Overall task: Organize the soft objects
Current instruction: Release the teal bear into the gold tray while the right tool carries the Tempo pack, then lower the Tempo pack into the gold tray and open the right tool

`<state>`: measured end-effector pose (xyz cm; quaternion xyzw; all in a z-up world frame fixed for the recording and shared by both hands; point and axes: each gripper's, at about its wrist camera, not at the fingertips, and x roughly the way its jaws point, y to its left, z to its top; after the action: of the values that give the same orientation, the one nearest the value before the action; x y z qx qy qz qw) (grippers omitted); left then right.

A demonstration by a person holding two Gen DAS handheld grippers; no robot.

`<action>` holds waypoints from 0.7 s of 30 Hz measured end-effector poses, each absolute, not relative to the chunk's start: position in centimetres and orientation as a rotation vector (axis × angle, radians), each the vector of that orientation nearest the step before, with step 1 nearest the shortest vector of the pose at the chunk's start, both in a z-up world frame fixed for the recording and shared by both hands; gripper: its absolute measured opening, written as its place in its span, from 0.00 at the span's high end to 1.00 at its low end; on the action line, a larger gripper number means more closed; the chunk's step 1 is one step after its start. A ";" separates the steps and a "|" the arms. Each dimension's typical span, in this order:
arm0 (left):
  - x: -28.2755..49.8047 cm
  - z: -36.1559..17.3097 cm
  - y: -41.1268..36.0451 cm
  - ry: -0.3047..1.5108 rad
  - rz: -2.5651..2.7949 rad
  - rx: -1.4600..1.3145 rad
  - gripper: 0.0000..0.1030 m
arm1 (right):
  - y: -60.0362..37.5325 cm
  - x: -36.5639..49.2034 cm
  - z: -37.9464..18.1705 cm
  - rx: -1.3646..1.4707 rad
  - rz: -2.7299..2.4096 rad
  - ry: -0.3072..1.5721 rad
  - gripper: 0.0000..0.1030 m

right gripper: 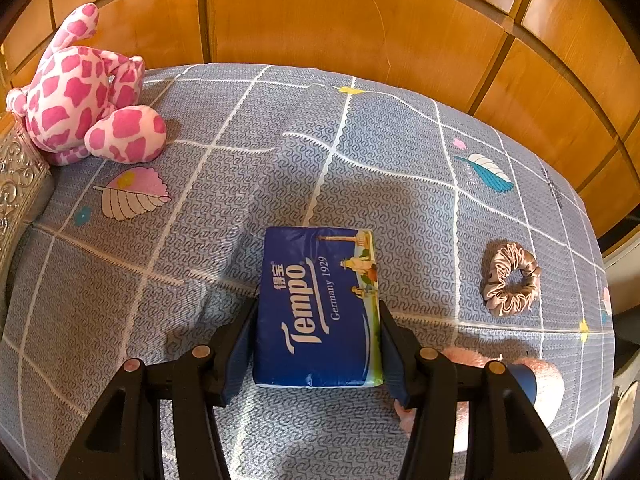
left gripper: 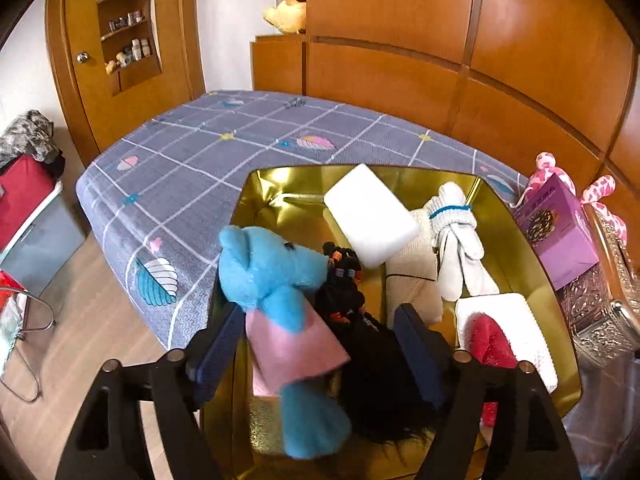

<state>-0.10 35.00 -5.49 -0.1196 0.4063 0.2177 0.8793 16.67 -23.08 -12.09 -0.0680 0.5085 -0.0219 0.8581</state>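
Note:
In the left wrist view my left gripper is open over a gold box. A blue and pink finger puppet and a black hair piece lie between its fingers, not pinched. The box also holds a white sponge, rolled white gloves, a white cloth and a red item on a white pad. In the right wrist view my right gripper is shut on a blue Tempo tissue pack on the bed. A beige scrunchie lies to the right.
A pink spotted plush giraffe sits at the bed's far left by a silver embossed box. A purple carton stands on the silver box. A pink fuzzy item lies under my right finger. A wooden headboard runs behind the bed.

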 end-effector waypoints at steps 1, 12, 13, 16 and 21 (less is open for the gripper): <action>-0.3 -5.2 34.7 0.829 0.463 -0.242 0.22 | -23.1 16.7 -12.1 -0.143 -0.046 1.068 0.46; -0.4 -3.0 28.9 0.769 0.312 -0.211 0.15 | -23.1 17.0 -11.9 -0.115 -0.072 1.087 0.46; -0.3 -3.1 28.3 0.776 0.300 -0.209 0.15 | -23.1 17.2 -11.8 -0.109 -0.075 1.094 0.49; -0.1 -3.2 27.3 0.790 0.277 -0.210 0.15 | -22.9 17.7 -11.4 -0.092 -0.110 1.121 0.49; -0.1 -3.6 26.9 0.817 0.264 -0.223 0.15 | -21.5 18.0 -10.0 -0.029 -0.081 1.096 0.49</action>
<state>-0.08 26.86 -3.62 -0.1079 0.3954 0.1278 0.9032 17.96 -21.48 -9.98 -0.0136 0.5209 -0.0383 0.8527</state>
